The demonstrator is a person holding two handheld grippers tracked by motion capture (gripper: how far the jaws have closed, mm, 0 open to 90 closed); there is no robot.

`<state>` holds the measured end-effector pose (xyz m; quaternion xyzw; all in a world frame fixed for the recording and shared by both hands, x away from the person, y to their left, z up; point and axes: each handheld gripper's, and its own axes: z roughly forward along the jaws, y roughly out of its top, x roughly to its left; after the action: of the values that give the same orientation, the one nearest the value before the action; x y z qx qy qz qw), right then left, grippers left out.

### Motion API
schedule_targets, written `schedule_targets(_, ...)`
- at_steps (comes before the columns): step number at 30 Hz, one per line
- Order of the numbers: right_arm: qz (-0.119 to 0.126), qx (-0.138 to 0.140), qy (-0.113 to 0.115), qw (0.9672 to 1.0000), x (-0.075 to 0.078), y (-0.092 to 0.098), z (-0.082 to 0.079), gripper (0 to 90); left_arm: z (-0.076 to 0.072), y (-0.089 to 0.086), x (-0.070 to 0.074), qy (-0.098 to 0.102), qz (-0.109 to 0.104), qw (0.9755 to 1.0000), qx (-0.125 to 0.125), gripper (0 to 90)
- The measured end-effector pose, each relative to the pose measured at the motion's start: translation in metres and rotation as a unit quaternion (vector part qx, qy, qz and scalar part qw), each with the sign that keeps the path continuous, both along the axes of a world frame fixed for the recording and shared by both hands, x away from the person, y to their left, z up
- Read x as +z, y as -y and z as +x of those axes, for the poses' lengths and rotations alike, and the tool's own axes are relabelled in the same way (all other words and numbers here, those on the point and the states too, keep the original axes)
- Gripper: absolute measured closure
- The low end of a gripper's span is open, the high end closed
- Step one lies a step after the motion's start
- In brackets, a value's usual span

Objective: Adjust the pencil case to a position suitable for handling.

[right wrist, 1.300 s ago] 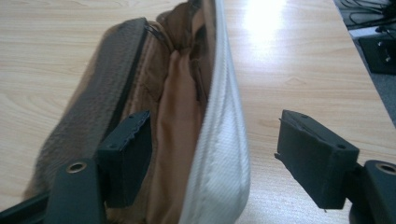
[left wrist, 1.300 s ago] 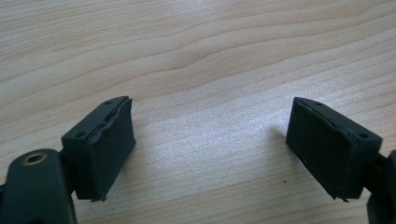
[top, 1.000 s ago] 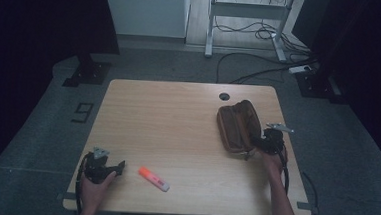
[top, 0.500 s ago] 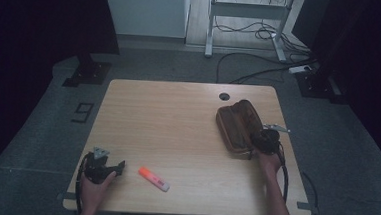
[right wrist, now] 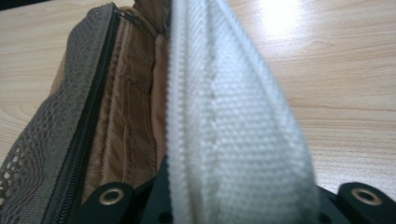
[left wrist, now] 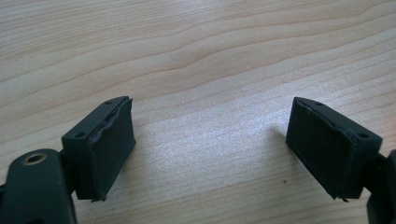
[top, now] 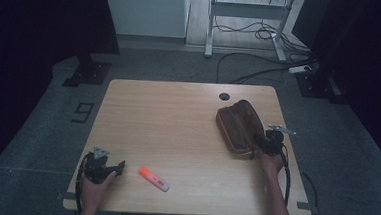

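A brown zip pouch (top: 240,128) lies open on the right side of the wooden table (top: 178,117). My right gripper (top: 267,141) sits at the pouch's near right edge. Its jaws have just been closing and now pinch the pouch's pale side wall (right wrist: 224,116), which rises between them in the right gripper view, with the zip and brown lining (right wrist: 116,121) to the left. An orange and white highlighter (top: 154,179) lies near the front left. To its left my left gripper (top: 120,166) rests open, with bare wood between its jaws (left wrist: 210,149).
A round cable hole (top: 223,96) sits in the table just behind the pouch. Beyond the table the floor holds cables (top: 261,71) and a metal frame's legs (top: 210,43). A dark stand foot (top: 85,73) is at the back left.
My right gripper has edged slightly in against the pouch's side. The left hand, the highlighter and the pouch have stayed where they were.
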<state>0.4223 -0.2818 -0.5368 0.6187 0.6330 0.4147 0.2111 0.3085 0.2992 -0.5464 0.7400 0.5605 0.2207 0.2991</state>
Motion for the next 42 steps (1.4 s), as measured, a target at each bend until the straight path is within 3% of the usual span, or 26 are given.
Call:
schedule_targets(12,0.028,0.002,0.016,0.9995,0.007,0.007,-0.010,81.6,0.000,0.000,0.000,0.000,0.000,1.0000,-0.001,15.0)
schedule_targets(19,0.052,0.009,0.038,0.9979,0.012,0.011,-0.015,81.8,0.000,0.000,0.000,0.000,0.000,1.0000,0.000,15.0)
schedule_targets(42,0.051,0.078,0.078,0.9926,0.037,-0.003,-0.028,80.6,0.000,0.000,0.000,0.000,-0.001,1.0000,0.000,15.0)
